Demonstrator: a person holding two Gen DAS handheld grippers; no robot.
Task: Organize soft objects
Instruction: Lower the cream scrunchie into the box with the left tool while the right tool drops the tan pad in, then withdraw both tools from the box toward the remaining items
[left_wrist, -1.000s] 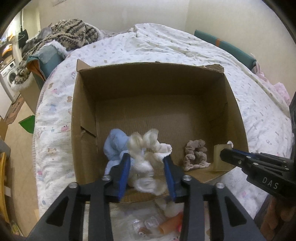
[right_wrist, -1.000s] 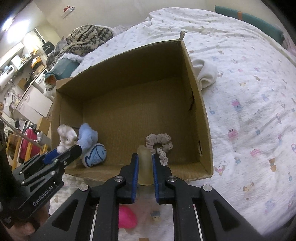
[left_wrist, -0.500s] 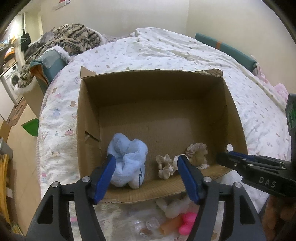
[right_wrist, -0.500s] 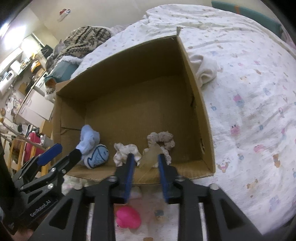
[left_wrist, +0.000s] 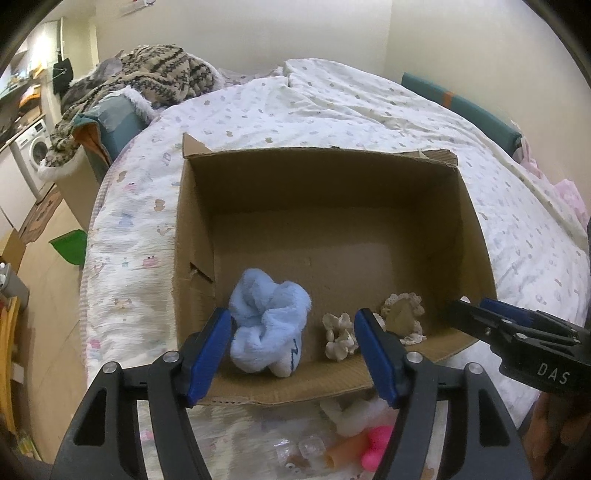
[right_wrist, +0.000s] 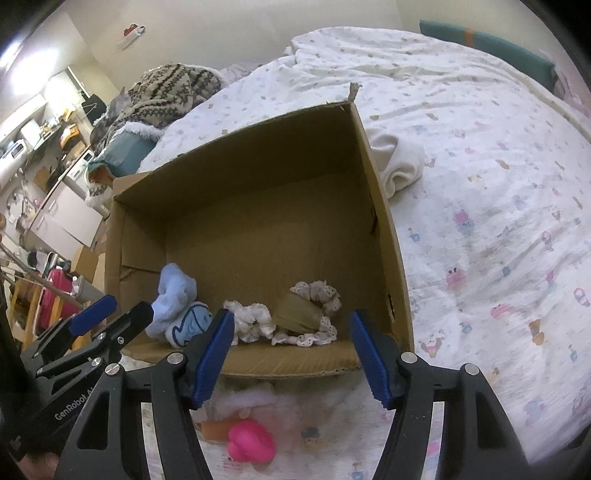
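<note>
Left tool (left_wrist: 291, 345) spread wide, nothing between pads, jaws just been opening. Right tool (right_wrist: 291, 349) likewise wide, empty, jaws just been opening. Both hang at near rim of cardboard box (right_wrist: 258, 155) on bed (right_wrist: 480, 184). Blue sock (left_wrist: 267, 332), white scrunchie (left_wrist: 338, 334), beige pad (right_wrist: 301, 314) on lace scrunchie (right_wrist: 321, 291) lie along box's near wall, lower centre of frame.

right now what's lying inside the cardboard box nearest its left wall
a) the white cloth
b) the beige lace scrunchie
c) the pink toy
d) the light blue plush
d, the light blue plush sits in the cardboard box by its left wall; the lace scrunchie lies further right.
</note>
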